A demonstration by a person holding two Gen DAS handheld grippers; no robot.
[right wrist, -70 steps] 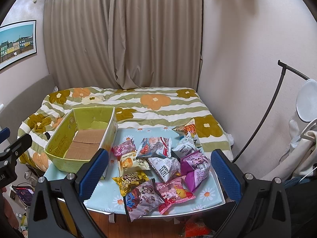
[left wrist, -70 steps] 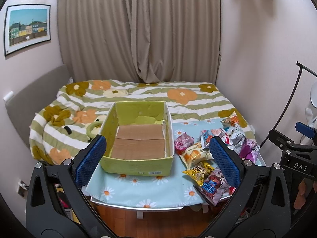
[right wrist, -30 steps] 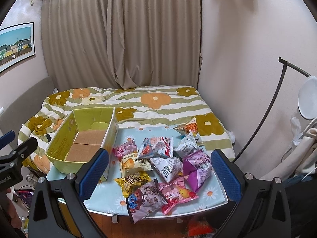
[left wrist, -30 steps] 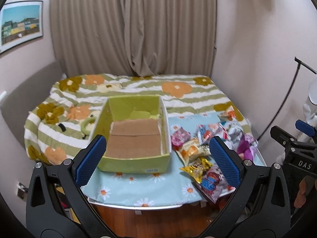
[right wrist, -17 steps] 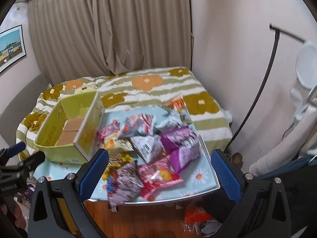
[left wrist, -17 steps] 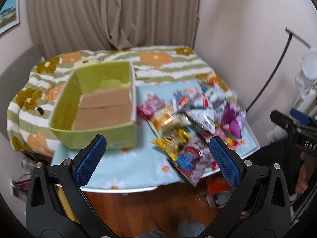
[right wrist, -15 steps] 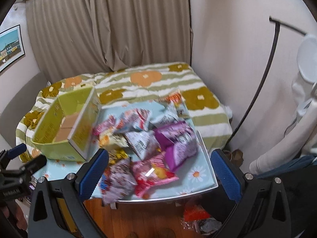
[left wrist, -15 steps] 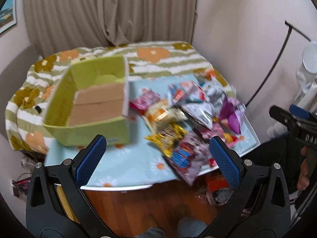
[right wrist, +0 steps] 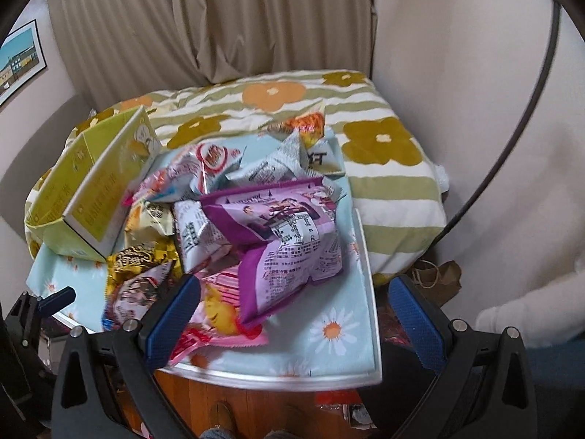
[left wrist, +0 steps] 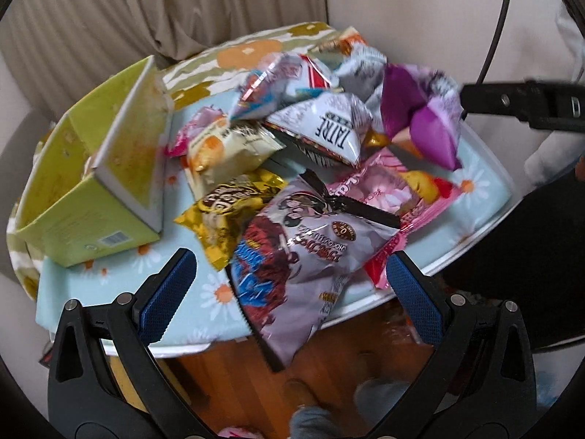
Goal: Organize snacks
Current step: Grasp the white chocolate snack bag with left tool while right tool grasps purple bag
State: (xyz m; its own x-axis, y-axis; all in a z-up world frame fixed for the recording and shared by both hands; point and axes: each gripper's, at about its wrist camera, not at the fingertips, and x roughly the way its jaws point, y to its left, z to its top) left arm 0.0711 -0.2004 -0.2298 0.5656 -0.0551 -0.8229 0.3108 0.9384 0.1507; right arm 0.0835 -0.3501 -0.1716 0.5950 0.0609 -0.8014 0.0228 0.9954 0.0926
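Both grippers hover with their jaws spread wide and nothing between them. The left gripper (left wrist: pixel 290 292) hangs low over the near edge of a small table covered in a pale blue daisy-print cloth (left wrist: pixel 109 292), tilted downward. Directly ahead of its jaws lies a lilac and brown chocolate snack bag (left wrist: pixel 303 252), hanging partly over the table edge. Just beyond it sit a gold foil packet (left wrist: pixel 226 208), a pink candy bag (left wrist: pixel 384 190), a cream and orange biscuit packet (left wrist: pixel 226 150), a white packet with dark lettering (left wrist: pixel 329 128) and a purple snack bag (left wrist: pixel 420 117), heaped and overlapping.

The right gripper (right wrist: pixel 294 309) is poised over the table's right front corner, also angled down; the purple bag lies just past its left jaw, folded over the pile.

To the left of the heap stands an open yellow-green cardboard box (left wrist: pixel 91 168), touching the nearest packets. Neither view looks down into it, so I cannot tell what it holds.

The left view shows the right gripper's black frame reaching in from the right side, plus wooden floor (left wrist: pixel 256 384) below. Only the right view shows a striped floral duvet on a bed (right wrist: pixel 365 139) behind the table, beige curtains (right wrist: pixel 219 18), a framed picture (right wrist: pixel 22 55) and a brown paper bag (right wrist: pixel 438 281) on the floor.
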